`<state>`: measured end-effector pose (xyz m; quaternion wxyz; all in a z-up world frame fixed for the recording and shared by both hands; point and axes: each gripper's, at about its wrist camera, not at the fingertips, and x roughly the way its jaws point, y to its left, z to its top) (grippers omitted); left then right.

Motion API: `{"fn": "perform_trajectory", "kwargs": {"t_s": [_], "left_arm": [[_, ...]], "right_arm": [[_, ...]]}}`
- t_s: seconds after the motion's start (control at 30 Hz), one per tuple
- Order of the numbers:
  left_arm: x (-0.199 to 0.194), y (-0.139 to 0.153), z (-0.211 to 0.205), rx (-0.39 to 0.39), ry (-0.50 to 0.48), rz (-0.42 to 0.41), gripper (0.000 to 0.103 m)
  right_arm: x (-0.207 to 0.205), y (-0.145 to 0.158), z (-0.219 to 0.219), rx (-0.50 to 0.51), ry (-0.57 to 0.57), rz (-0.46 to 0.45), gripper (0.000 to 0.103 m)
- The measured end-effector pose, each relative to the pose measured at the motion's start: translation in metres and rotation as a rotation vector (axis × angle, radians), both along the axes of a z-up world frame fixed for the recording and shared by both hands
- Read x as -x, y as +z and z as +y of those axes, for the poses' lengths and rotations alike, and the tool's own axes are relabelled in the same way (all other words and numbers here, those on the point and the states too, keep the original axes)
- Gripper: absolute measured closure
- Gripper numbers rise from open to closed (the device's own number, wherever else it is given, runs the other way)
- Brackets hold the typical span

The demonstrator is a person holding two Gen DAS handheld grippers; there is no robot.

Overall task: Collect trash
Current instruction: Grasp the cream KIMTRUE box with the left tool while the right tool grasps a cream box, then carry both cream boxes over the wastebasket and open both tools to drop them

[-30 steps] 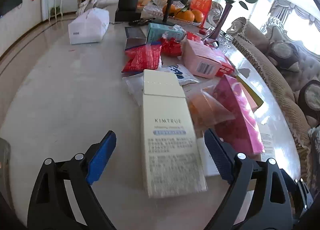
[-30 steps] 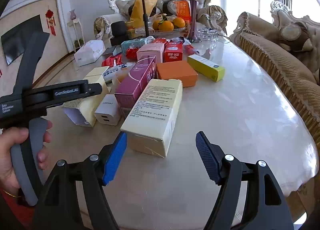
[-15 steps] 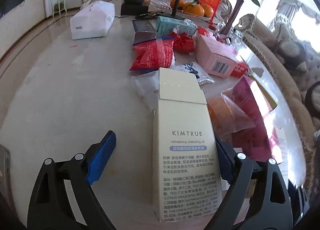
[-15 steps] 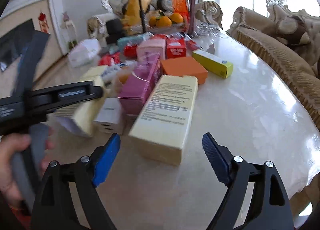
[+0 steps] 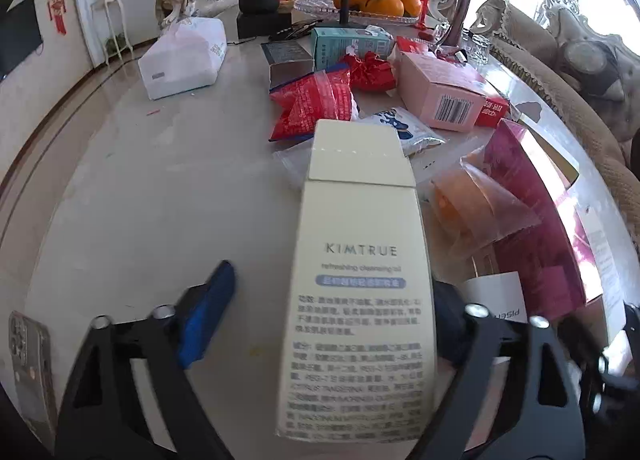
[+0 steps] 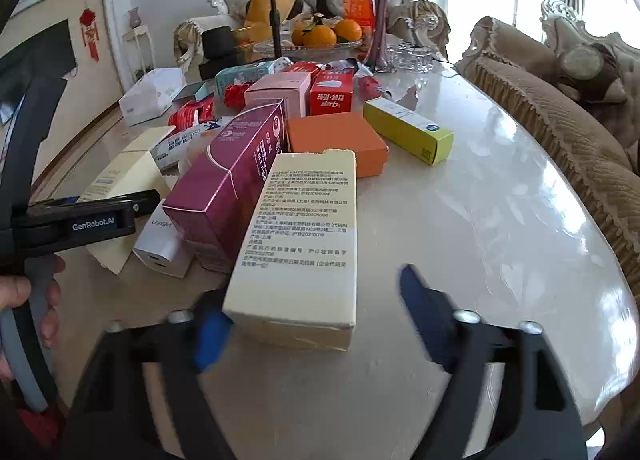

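A tall cream KIMTRUE box [image 5: 360, 280] lies between the jaws of my left gripper [image 5: 328, 316], which are closing. The box rests against the right finger, which it hides. The blue left pad [image 5: 208, 312] is still a gap away from it. In the right wrist view a second cream box [image 6: 304, 228] with printed text lies flat on the marble table [image 6: 500, 220], inside my right gripper [image 6: 316, 320]. Those jaws are closing too: the left pad [image 6: 212, 336] is at the box's near corner and the right pad [image 6: 420, 300] stands clear of it. A hand [image 6: 16, 292] holds the left gripper.
Beside the second box are a magenta box [image 6: 236, 176], an orange box [image 6: 336, 140], a yellow-green box [image 6: 408, 132] and a white charger [image 6: 164, 244]. Further back: a red snack bag [image 5: 316, 104], a pink box [image 5: 436, 92], a tissue pack [image 5: 184, 56], a fruit dish [image 5: 372, 4]. A phone [image 5: 30, 360] lies near left.
The left gripper's blue left pad has moved inward toward the KIMTRUE box, which now fills more of the view. The right gripper has come forward around the second cream box, its jaws widening, then narrowing.
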<state>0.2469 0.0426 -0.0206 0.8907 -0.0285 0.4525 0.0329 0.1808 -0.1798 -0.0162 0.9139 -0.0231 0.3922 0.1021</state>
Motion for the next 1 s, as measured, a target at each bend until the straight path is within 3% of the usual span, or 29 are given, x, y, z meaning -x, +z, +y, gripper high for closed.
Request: {"fn": "perform_trajectory", "kwargs": {"t_s": [0.03, 0.07, 0.23, 0.37, 0.53, 0.67, 0.77, 0.83, 1.0], "left_arm": [[0.001, 0.002, 0.0, -0.013, -0.007, -0.006, 0.051], [0.001, 0.003, 0.001, -0.025, -0.006, -0.007, 0.056], [0.006, 0.005, 0.01, 0.001, -0.011, -0.001, 0.057], [0.032, 0.028, 0.021, 0.058, -0.016, -0.06, 0.057], [0.101, 0.069, 0.02, 0.092, -0.112, -0.168, 0.057], [0.178, 0.078, 0.01, 0.121, -0.225, -0.191, 0.057], [0.241, 0.059, -0.005, 0.122, -0.311, -0.144, 0.057], [0.271, 0.033, -0.014, 0.154, -0.354, -0.064, 0.057], [0.304, -0.072, -0.036, 0.164, -0.345, 0.222, 0.057]], "right_arm": [[-0.001, -0.002, -0.001, -0.012, 0.008, 0.015, 0.058], [-0.001, -0.001, -0.003, -0.019, 0.007, 0.012, 0.058], [0.011, 0.004, -0.013, -0.04, -0.017, 0.006, 0.058], [0.029, 0.021, -0.027, -0.073, -0.038, -0.029, 0.058], [0.084, 0.057, -0.043, -0.146, 0.018, -0.085, 0.058], [0.148, 0.067, -0.049, -0.18, 0.103, -0.073, 0.058], [0.191, 0.059, -0.049, -0.191, 0.154, -0.012, 0.058], [0.216, 0.043, -0.047, -0.212, 0.165, 0.071, 0.058], [0.243, -0.043, -0.032, -0.19, 0.158, 0.331, 0.058]]}}
